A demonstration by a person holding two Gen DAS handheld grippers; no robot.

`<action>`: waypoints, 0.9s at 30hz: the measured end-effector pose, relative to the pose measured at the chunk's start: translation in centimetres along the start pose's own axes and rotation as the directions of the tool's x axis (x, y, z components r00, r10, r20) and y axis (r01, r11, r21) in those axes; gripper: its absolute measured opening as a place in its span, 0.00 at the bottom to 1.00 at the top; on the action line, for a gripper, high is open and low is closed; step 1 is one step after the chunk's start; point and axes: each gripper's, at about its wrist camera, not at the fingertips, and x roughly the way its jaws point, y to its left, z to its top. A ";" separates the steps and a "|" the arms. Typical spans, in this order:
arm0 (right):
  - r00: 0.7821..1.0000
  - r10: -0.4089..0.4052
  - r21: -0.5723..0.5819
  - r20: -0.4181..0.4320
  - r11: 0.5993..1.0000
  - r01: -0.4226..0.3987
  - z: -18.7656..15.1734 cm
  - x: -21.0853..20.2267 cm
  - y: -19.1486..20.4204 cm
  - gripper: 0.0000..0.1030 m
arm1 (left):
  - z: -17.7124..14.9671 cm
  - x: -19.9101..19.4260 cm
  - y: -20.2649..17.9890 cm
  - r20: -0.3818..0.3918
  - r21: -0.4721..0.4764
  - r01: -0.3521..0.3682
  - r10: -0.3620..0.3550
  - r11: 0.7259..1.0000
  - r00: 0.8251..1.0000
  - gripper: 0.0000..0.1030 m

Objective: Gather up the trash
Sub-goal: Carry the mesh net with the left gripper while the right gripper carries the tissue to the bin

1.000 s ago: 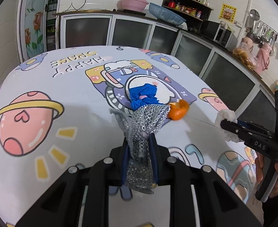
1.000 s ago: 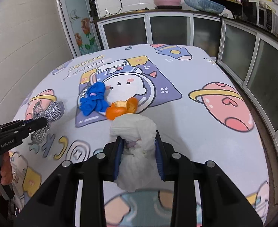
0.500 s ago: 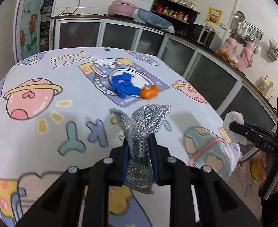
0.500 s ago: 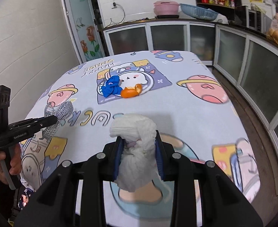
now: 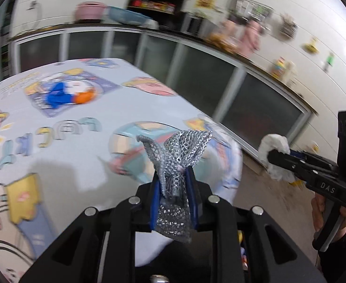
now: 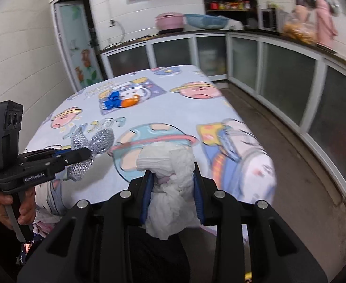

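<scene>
1. The left tool [image 5: 174,181] is closed on a crumpled piece of silver mesh [image 5: 177,151], which sticks up and out between its blue pads; it is raised over the near right corner of the desk [image 5: 55,155].
2. The right tool [image 6: 173,176] is closed on a wad of white tissue [image 6: 170,165], squeezed between its blue pads and bulging above and below them.
3. In the left wrist view, the right tool sits at the right, out past the desk edge over the floor [image 5: 267,200], with a hand [image 5: 323,214] on its grip.
4. In the right wrist view, the left tool sits at the left, with the silver mesh at its tip and a hand [image 6: 12,206] on its handle.
5. Far off on the desk, a blue scrap [image 6: 111,99] and an orange peel [image 6: 129,101] lie touching each other on the cartoon-print cloth.
6. Cabinets with dark glass doors [image 6: 286,82] line the far and right walls, with a pink basin [image 6: 169,21] and a blue basin [image 6: 206,21] on the counter above them.
</scene>
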 end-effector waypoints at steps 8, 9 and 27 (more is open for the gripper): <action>0.989 -0.147 0.098 -0.009 0.984 0.147 -6.2 -7.2 -5.1 0.28 | -2.9 3.5 -10.0 -0.110 0.167 0.146 -0.129 0.975 0.986 0.19; 0.985 -0.170 0.111 -0.017 0.979 0.171 -7.1 -8.0 -5.8 0.29 | -3.2 3.9 -10.8 -0.123 0.180 0.160 -0.140 0.970 0.983 0.19; 0.893 -0.394 0.275 -0.218 0.853 0.444 -19.9 -14.4 -14.9 0.29 | -10.0 8.2 -26.2 -0.376 0.356 0.417 -0.281 0.836 0.883 0.19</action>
